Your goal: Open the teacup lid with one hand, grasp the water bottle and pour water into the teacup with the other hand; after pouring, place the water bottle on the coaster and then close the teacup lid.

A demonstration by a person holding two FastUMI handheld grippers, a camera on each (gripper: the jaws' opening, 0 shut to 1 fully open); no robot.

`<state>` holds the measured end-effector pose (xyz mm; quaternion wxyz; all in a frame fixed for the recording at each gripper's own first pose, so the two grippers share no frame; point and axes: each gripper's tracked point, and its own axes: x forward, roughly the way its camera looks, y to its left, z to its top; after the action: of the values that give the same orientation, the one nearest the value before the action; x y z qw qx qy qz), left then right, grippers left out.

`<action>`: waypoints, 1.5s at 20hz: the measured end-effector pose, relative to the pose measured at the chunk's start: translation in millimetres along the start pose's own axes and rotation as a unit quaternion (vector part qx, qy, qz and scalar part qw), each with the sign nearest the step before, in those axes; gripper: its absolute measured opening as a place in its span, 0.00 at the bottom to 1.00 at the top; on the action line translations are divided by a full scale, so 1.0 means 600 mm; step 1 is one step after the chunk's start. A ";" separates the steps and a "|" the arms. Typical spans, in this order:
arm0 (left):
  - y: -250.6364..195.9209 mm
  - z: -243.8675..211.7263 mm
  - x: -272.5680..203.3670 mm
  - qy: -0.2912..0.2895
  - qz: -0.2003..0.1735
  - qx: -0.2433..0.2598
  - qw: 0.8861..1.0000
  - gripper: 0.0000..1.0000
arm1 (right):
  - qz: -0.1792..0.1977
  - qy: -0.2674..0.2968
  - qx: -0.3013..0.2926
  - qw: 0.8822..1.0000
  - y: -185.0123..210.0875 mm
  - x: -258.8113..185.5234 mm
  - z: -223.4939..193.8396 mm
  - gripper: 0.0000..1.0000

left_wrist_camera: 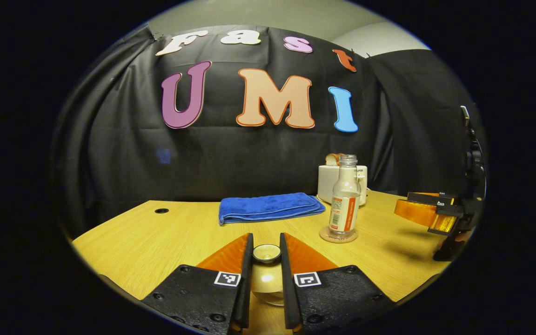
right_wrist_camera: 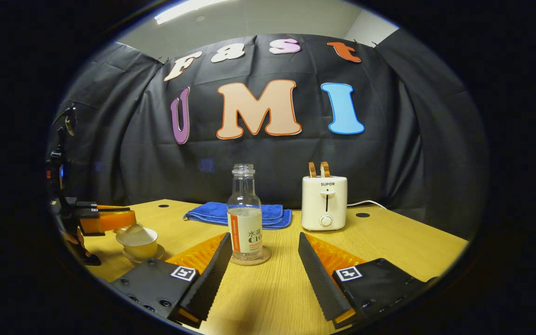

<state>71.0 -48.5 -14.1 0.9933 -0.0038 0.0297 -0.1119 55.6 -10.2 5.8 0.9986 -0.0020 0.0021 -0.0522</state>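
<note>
Your left gripper (left_wrist_camera: 266, 260) sits at the bottom centre of the left gripper view. Its two fingers are drawn close together around the knob of the teacup lid (left_wrist_camera: 266, 253); they flank the knob tightly, but you cannot tell from this view whether both press on it. In the right gripper view, the same gripper (right_wrist_camera: 126, 222) appears at the left edge, directly over the teacup (right_wrist_camera: 137, 242), with the lid (right_wrist_camera: 130, 229) between its fingers and tilted up off the cup's rim. The teacup stands on a saucer (right_wrist_camera: 144, 255) on the wooden table (right_wrist_camera: 389, 251).

Your right gripper (right_wrist_camera: 261, 265) occupies the bottom of the right gripper view. Its fingers are spread wide apart and grip nothing. The water bottle (right_wrist_camera: 244, 214) stands upright beyond and between them, slightly left of frame centre, uncapped and resting on the round coaster (right_wrist_camera: 258, 258). The left finger overlaps the bottle's lower left edge in the frame; contact cannot be confirmed. In the left gripper view, the right gripper (left_wrist_camera: 440, 214) appears at the right edge, above the table, well apart from the bottle (left_wrist_camera: 345, 200), which stands right of centre on the coaster (left_wrist_camera: 338, 236).

A folded blue towel (right_wrist_camera: 235, 214) lies behind the bottle near the back wall. A cream toaster (right_wrist_camera: 324, 202) with two bread slices in its slots stands right of centre, with its cord trailing right.
</note>
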 end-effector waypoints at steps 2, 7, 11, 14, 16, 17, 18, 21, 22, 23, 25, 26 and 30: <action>-0.013 -0.004 0.005 0.007 -0.012 0.003 1.000 0.27 | -0.002 0.001 0.000 1.000 -0.003 -0.005 -0.001 0.92; -0.027 -0.014 0.011 0.027 -0.032 0.015 0.999 0.27 | -0.003 0.000 0.000 1.000 -0.012 -0.019 0.002 0.89; -0.040 -0.022 0.014 0.045 -0.047 0.030 0.997 0.27 | -0.006 0.000 0.000 1.000 -0.016 -0.024 0.002 0.90; -0.040 -0.023 0.014 0.049 -0.049 0.034 0.997 0.27 | -0.006 0.000 0.000 1.000 -0.015 -0.024 0.002 0.89; -0.040 -0.022 0.015 0.047 -0.049 0.033 0.997 0.27 | -0.005 0.000 0.000 1.000 -0.014 -0.024 0.002 0.92; -0.041 -0.023 0.014 0.047 -0.050 0.033 0.997 0.27 | -0.005 0.000 0.000 1.000 -0.015 -0.023 0.002 0.92; -0.043 -0.022 0.016 0.046 -0.052 0.033 0.997 0.28 | -0.005 0.000 0.000 1.000 -0.015 -0.024 0.003 0.92; -0.038 -0.019 0.013 0.040 -0.048 0.031 0.998 0.33 | -0.005 0.000 0.000 1.000 -0.015 -0.023 0.002 0.92; -0.036 -0.017 0.010 0.038 -0.044 0.029 0.998 0.35 | -0.005 0.000 0.000 1.000 -0.015 -0.023 0.003 0.92; -0.035 -0.017 0.009 0.036 -0.042 0.027 0.998 0.39 | -0.005 0.000 0.000 1.000 -0.015 -0.024 0.002 0.92; -0.032 -0.014 0.003 0.030 -0.039 0.023 0.999 0.49 | -0.005 0.000 -0.001 1.000 -0.015 -0.023 0.003 0.92; -0.032 -0.008 0.000 0.022 -0.037 0.021 0.999 0.57 | -0.005 0.000 -0.001 1.000 -0.015 -0.022 0.003 0.92; -0.026 -0.001 -0.015 0.004 -0.025 0.007 1.000 0.83 | -0.006 0.000 -0.001 1.000 -0.016 -0.023 0.004 0.92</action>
<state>58.5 -61.9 -13.8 0.9900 0.0027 0.0332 -0.1373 40.6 -18.2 8.4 0.9983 -0.0027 0.0018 -0.0583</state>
